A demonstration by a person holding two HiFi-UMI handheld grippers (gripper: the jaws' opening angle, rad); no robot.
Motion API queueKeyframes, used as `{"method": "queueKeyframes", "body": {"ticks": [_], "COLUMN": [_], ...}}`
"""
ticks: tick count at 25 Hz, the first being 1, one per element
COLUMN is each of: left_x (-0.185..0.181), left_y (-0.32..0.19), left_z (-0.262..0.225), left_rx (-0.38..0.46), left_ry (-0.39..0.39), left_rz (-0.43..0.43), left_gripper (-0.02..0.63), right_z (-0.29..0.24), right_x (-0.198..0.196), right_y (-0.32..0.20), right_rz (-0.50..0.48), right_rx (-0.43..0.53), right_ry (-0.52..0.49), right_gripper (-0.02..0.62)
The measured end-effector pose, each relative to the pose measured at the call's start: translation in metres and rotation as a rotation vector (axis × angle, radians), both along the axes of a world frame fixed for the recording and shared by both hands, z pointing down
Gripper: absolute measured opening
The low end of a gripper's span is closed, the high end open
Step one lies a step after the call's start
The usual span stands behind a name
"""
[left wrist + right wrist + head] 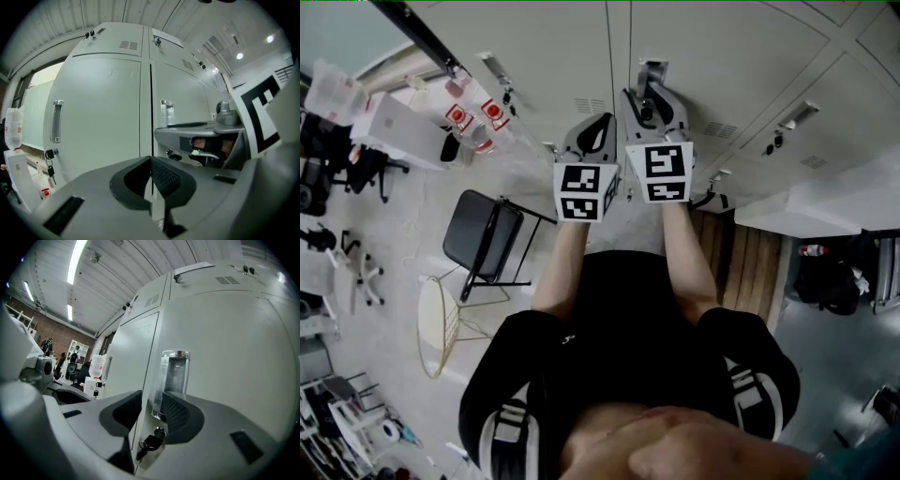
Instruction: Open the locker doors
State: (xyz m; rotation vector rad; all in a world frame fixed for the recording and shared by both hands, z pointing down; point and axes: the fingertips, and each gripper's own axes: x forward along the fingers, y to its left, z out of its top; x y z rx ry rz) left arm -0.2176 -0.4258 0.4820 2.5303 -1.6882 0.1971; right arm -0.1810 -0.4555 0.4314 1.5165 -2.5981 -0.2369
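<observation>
Facing a bank of pale grey lockers, both arms stretched forward. Holds the left tongs pressed together with nothing between the pads, aimed at the seam between two closed doors and touching neither. Holds the right tongs apart, astride the lower end of a chrome recessed handle by the left edge of the right-hand door; cannot tell whether either pad touches the metal. Reaches further toward the doors with the right tongs than with the left. Shows a key hanging in the lock just below that handle. Finds this door shut. Shows a second handle and second key near the left edge of the neighbouring door, well apart from the left tongs. Takes in a black folding chair on the floor, left of the person.
</observation>
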Motion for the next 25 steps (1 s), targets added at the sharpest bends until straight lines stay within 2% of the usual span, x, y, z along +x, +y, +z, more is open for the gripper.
{"method": "queueKeyframes", "body": {"ticks": [11, 25], "left_x": [-0.003, 0.013], "left_y": [0.022, 0.054], "left_z": [0.007, 0.017], "left_rx": [-0.016, -0.045], "left_ry": [0.015, 0.069], "left_rz": [-0.003, 0.056], "left_gripper": [0.009, 0.009], "right_z": [-0.001, -0.005], "right_x": [0.003, 0.013], "right_y": [0.027, 0.071], "right_rz": [-0.019, -0.006], "right_rx": [-0.032, -0.049], "right_ry": [-0.042, -0.137], "right_gripper": [0.138, 0.138]}}
